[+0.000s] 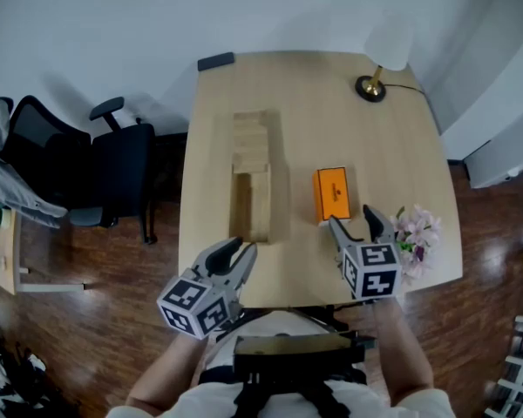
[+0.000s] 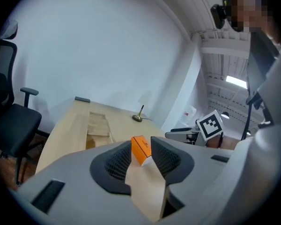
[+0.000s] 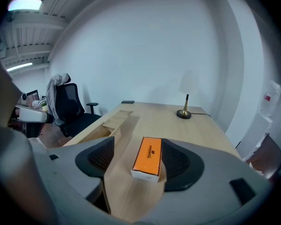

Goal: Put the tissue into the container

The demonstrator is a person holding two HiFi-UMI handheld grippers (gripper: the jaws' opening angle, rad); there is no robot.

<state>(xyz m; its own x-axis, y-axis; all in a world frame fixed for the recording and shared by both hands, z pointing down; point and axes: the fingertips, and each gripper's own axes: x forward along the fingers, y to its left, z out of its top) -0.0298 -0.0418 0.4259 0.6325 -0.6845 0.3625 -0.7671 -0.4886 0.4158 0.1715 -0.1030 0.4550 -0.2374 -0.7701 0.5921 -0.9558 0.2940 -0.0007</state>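
An orange tissue box [image 1: 332,194] lies flat on the wooden table [image 1: 392,146], right of centre. To its left stands a long open wooden container [image 1: 251,200], with its lid [image 1: 250,133] lying just beyond its far end. My right gripper [image 1: 353,222] hovers just short of the box's near end, jaws open and empty. In the right gripper view the box [image 3: 149,157] sits ahead between the jaws, untouched. My left gripper [image 1: 236,254] is open near the table's front edge, close to the container's near end. It looks toward the box [image 2: 140,149] and container [image 2: 97,128].
A lamp [image 1: 372,85] stands at the far right corner, and a small dark object [image 1: 215,61] lies at the far left corner. Pink flowers [image 1: 417,233] sit by the right edge beside my right gripper. A black office chair [image 1: 78,168] stands left of the table.
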